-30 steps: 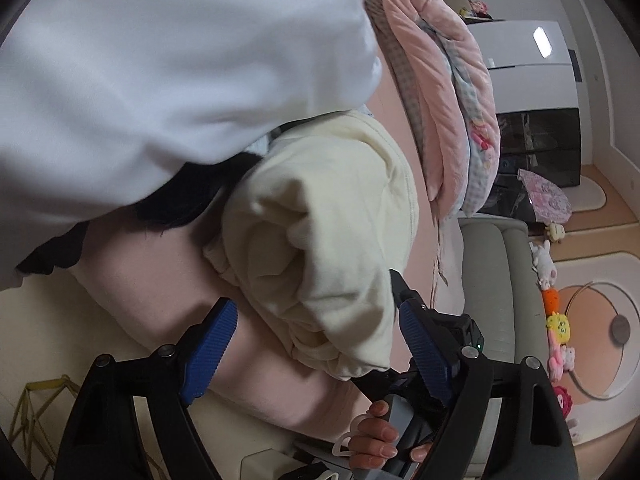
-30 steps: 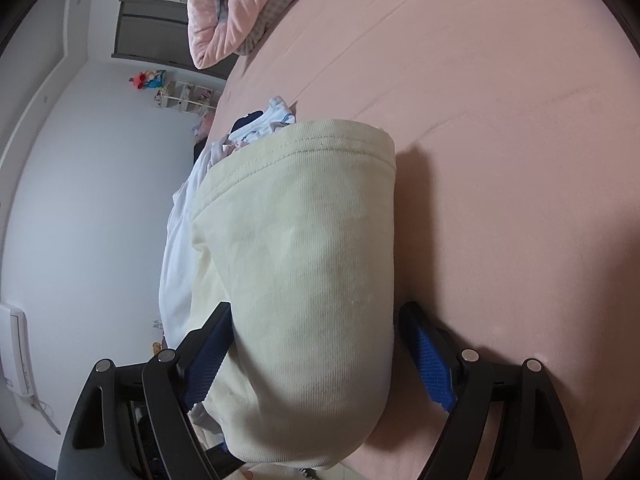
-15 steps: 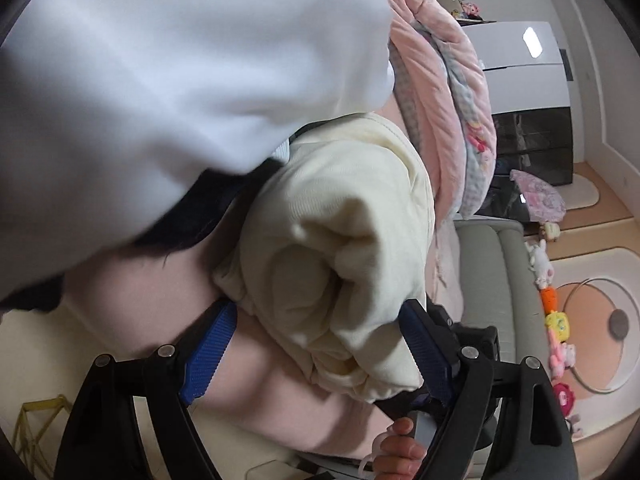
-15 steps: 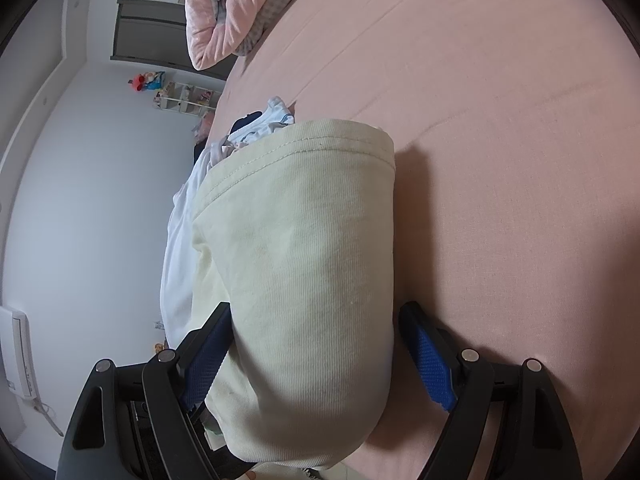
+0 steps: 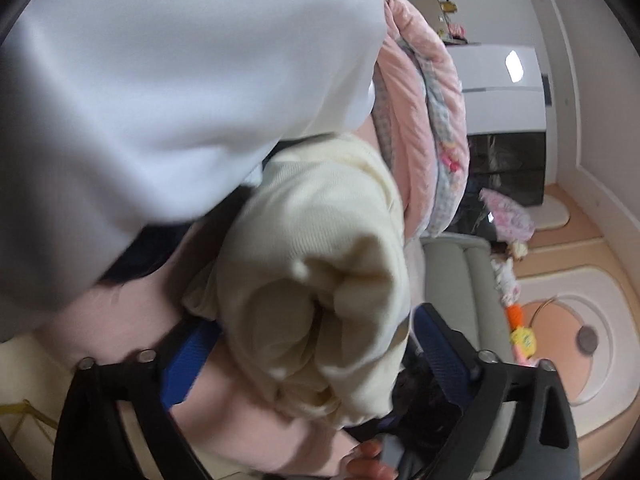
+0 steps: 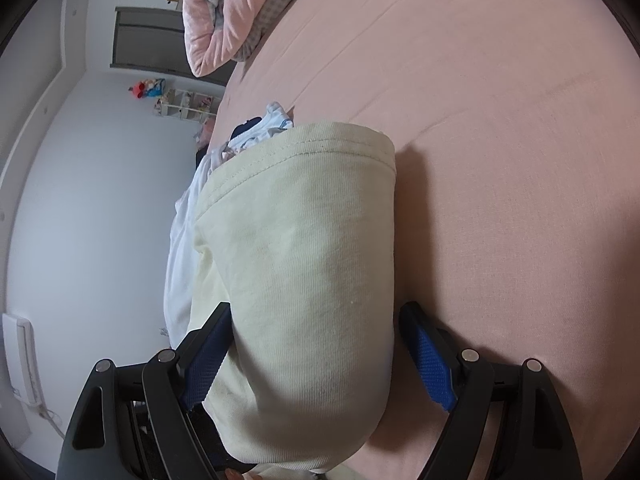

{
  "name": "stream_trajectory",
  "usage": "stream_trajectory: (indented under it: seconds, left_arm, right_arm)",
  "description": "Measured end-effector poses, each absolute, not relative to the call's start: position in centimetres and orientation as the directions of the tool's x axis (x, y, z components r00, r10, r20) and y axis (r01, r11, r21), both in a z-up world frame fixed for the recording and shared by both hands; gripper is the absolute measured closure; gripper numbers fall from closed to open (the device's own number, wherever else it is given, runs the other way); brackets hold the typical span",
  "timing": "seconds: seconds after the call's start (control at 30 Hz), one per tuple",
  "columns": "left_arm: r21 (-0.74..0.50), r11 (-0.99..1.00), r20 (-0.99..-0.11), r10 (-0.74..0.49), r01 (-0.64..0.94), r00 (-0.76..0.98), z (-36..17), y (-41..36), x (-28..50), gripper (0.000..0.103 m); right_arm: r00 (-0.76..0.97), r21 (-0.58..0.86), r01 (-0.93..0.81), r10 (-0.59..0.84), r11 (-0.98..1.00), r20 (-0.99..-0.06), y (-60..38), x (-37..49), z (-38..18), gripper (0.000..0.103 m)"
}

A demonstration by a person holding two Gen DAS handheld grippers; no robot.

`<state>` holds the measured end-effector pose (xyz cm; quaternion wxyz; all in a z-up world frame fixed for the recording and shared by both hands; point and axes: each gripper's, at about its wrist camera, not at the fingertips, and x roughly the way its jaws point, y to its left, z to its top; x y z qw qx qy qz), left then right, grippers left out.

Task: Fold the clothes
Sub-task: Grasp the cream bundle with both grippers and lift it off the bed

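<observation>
A cream garment, folded into a thick bundle (image 5: 320,264), lies on the pink bed sheet (image 6: 500,120). My left gripper (image 5: 312,356) is open, its blue pads (image 5: 188,360) standing on either side of the bundle's rolled end. My right gripper (image 6: 316,360) is open too and straddles the same cream bundle (image 6: 304,272) from the other side, with the hemmed edge pointing away. Below the bundle in the left wrist view, a person's fingers (image 5: 364,456) hold a black gripper body. A white garment (image 5: 160,92) fills the upper left of that view, with dark cloth beneath it.
A rolled pink quilt (image 5: 424,120) lies at the far end of the bed. Beyond the bed edge are a grey sofa (image 5: 460,280), soft toys (image 5: 520,336) on the floor and a white cabinet (image 5: 504,100). More small clothes (image 6: 264,128) sit behind the bundle.
My left gripper has moved forward, so the cream bundle's end now sits deeper between its fingers and looks larger. The right gripper's view is nearly unchanged.
</observation>
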<state>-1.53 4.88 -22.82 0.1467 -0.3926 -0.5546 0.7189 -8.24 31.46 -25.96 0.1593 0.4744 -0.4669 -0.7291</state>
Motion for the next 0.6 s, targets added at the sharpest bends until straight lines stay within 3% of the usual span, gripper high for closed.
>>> stream_trajectory:
  seconds: [0.37,0.43,0.6]
  left_arm:
    - [-0.867,-0.457,-0.474,0.629,0.201,-0.616,-22.3,6.8,-4.4,0.001]
    - [-0.859,-0.467,-0.489,0.634,0.208,-0.599,-22.3,6.6,-4.5,0.005]
    - [-0.830,-0.519,-0.532,0.622,0.205,-0.575,-22.6,6.3,-3.5,0.027]
  right_arm:
    - [-0.512,0.844,-0.214,-0.680,-0.492,-0.525,31.0,-8.6,-26.3,0.020]
    - [-0.515,0.840,-0.215,-0.673,-0.498,-0.531,30.8,-8.6,-26.3,0.020]
    - [-0.514,0.820,-0.217,-0.652,-0.529,-0.557,30.1,-8.8,-26.2,0.016]
